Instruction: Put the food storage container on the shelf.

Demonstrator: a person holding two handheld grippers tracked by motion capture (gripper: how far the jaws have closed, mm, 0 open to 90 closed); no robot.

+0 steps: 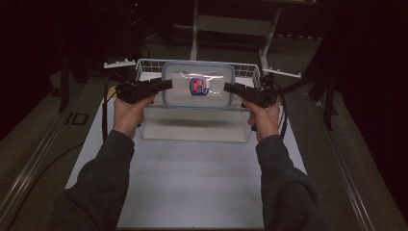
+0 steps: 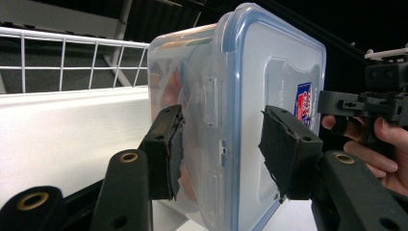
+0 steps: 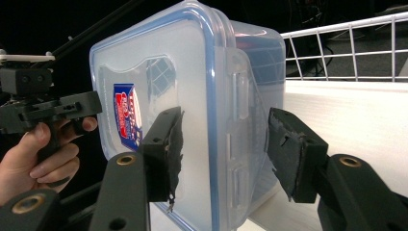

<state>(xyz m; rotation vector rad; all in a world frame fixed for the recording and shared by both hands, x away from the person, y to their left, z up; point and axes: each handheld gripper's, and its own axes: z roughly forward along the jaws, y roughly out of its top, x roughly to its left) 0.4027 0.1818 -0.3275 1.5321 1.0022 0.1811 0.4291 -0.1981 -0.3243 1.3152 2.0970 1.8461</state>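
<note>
white table (image 1: 192,183) with a wire basket (image 1: 144,65) at its far end. clear lidded container (image 1: 197,86) hangs above the basket, between the two tongs. left gripper (image 1: 163,85) at its left short end, right gripper (image 1: 230,87) at the right end. in each gripper view the jaws stand part open astride the lid rim; contact unclear, cannot tell if either grips. judged: stiff, smooth plastic, likely slippery and light; hold best at the blue-edged rim and latch tabs (image 2: 211,101), both ends kept level. contents indistinct.
</note>
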